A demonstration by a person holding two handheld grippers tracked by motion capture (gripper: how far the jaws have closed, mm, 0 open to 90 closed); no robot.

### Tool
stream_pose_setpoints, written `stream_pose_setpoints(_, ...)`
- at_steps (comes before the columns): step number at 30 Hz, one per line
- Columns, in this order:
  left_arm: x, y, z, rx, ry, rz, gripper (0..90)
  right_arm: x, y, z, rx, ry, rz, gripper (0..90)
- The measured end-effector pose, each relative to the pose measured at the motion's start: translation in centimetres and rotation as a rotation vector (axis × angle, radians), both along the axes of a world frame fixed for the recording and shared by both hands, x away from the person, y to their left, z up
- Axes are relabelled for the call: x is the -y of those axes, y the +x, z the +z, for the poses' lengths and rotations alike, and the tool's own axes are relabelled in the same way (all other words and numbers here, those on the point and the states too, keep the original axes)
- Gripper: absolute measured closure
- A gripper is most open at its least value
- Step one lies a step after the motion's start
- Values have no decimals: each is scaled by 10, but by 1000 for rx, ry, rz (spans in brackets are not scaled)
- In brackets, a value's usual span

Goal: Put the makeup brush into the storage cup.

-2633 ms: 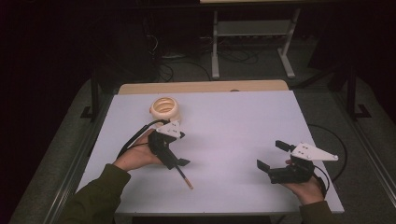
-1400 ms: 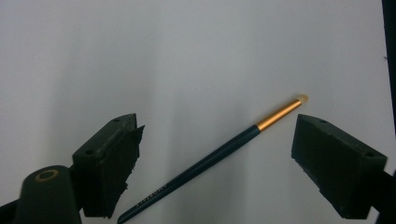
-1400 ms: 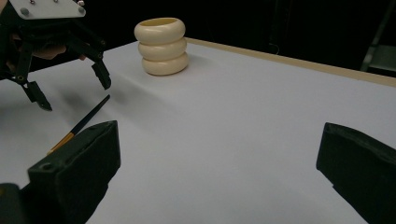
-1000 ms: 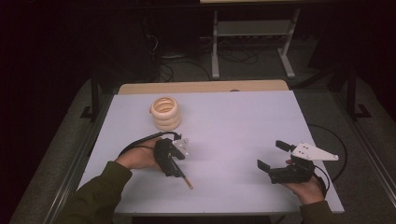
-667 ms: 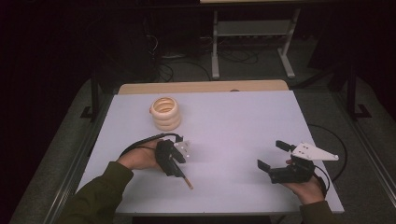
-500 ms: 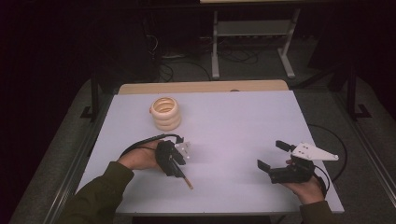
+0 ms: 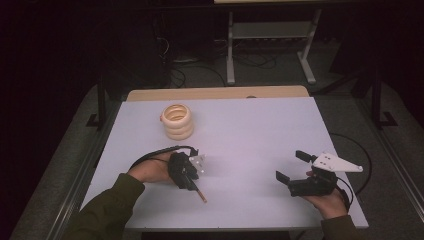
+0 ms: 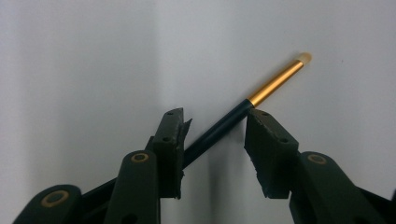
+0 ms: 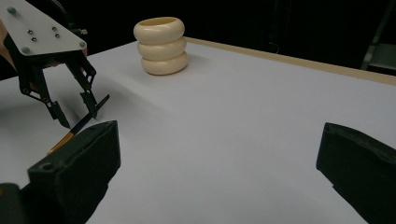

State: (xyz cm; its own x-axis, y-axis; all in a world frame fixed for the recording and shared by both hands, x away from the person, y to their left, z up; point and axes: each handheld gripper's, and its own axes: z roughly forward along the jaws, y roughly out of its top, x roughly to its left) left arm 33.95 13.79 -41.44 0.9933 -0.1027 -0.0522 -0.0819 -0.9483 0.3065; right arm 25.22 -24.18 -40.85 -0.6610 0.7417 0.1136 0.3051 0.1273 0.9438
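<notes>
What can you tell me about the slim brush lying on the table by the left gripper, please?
The brush is slim, with a dark handle, a gold metallic ferrule and a small pale tip. It lies flat on the white table, crossing slantwise between the left gripper fingers, which have just been closing; a gap remains.

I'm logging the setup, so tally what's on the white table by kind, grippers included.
Brushes: 1, the black and gold brush lying between the left gripper's jaws
Ribbed cream holders: 1, the cream holder
Handheld grippers: 2, the left gripper and the right gripper
Total: 4
</notes>
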Motion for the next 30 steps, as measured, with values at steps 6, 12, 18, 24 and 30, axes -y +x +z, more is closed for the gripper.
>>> stream_pose_setpoints(6, 1, 0, -1, 5, 5, 6, 612, 1, 0, 0, 2, -1, 0, 0)
stream_pose_setpoints(12, 1, 1, -2, 13, 12, 8, 638, 1, 0, -1, -5, -1, -2, 0)
stream_pose_setpoints(18, -1, 0, -3, 22, -5, 20, 652, 1, 0, 0, -4, 1, -2, 0)
stream_pose_setpoints(24, -3, 1, -4, 20, -25, 26, 673, 1, 0, -1, -6, 1, -3, 0)
stream_pose_setpoints(30, -3, 2, -4, 25, -23, 25, 694, 1, 0, 0, -2, -1, -2, 0)
